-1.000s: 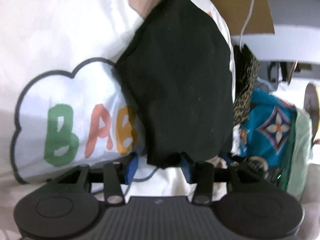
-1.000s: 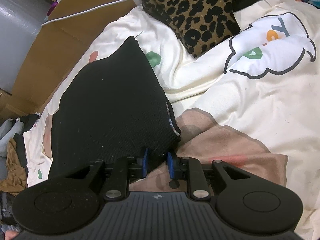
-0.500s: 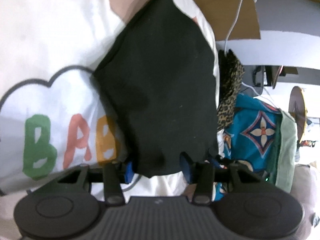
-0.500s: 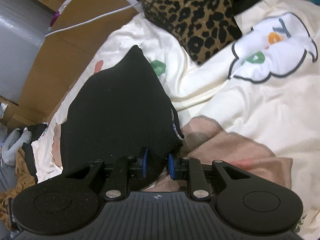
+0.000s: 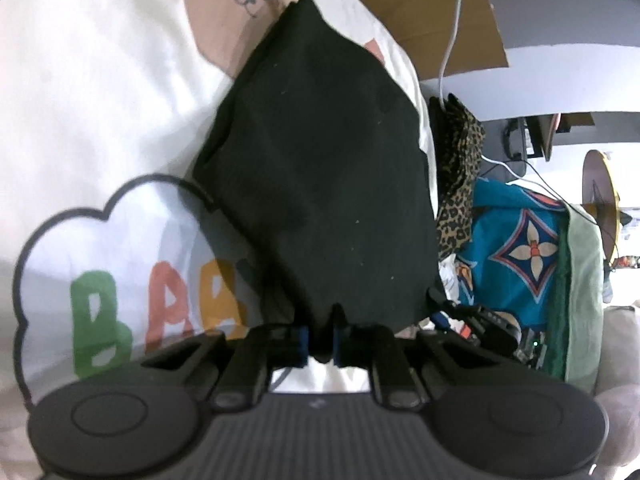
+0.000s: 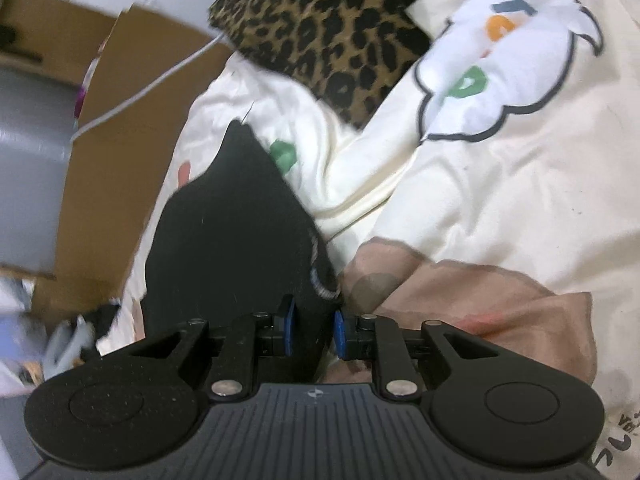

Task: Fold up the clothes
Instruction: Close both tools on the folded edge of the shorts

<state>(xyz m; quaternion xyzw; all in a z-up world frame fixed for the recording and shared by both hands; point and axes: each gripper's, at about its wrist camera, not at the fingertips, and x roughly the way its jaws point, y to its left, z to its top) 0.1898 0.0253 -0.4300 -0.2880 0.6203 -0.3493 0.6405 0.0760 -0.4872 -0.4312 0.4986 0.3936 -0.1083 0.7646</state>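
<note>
Closing jaws on your left gripper (image 5: 320, 346) pinch the near edge of the black garment (image 5: 328, 184) between the blue pads. Your right gripper (image 6: 313, 330) clamps another corner of that garment (image 6: 232, 240), jaws narrowly apart with cloth bunched between. Both grippers tilt downward over the cream printed blanket (image 6: 500, 200). Leopard-print fabric (image 6: 320, 28) and cardboard (image 6: 112, 152) crowd the far edge.
</note>
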